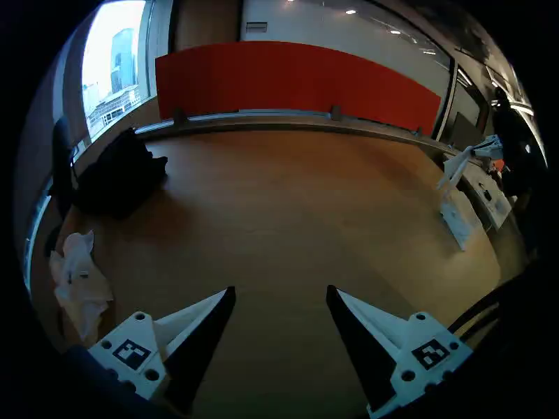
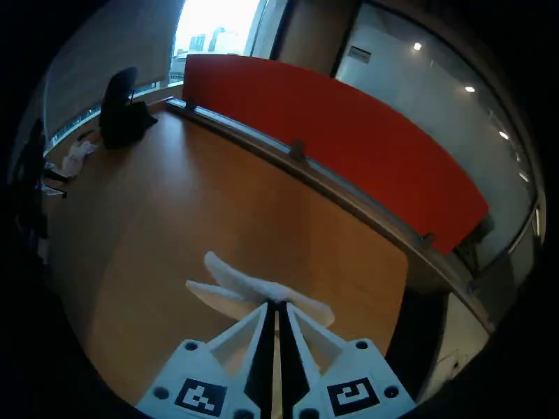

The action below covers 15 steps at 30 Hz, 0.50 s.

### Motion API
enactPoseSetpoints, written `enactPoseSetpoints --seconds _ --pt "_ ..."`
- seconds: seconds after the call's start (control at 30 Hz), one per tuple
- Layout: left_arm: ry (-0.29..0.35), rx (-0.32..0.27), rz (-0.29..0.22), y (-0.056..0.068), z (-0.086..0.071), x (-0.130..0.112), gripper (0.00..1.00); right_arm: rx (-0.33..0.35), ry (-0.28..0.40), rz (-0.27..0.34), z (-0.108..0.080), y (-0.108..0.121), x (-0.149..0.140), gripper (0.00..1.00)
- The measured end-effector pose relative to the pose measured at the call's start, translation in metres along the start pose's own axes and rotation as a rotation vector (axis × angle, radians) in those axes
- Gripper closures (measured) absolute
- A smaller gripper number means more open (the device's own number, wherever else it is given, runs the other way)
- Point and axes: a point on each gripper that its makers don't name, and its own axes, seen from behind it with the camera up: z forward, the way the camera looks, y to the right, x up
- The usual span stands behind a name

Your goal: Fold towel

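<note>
Here, wooden table (image 2: 175, 209), red partition (image 2: 335, 140) (towel (image 2: 258, 290) pinched)

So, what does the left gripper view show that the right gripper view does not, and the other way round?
Left gripper view: the left gripper open above bare wood. Right gripper view: the right gripper shut on a white towel. Both: the wooden table, the red partition, the black bag and a crumpled white cloth.

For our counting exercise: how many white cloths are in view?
2: a towel pinched by the right hand-held gripper; a crumpled cloth near the black bag. More may be hidden.
</note>
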Motion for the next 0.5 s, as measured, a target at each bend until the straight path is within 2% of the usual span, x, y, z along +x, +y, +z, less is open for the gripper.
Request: enactPoseSetpoints --seconds 0.2,0.5 --pt "0.001 -0.007 0.006 0.003 -0.002 0.0 0.03 -0.018 -0.033 0.022 -0.013 0.001 -0.031 0.97" --pt "-0.008 -0.017 0.013 0.009 -0.004 -0.006 0.03 -0.05 -0.086 0.103 -0.035 -0.001 -0.09 0.97"
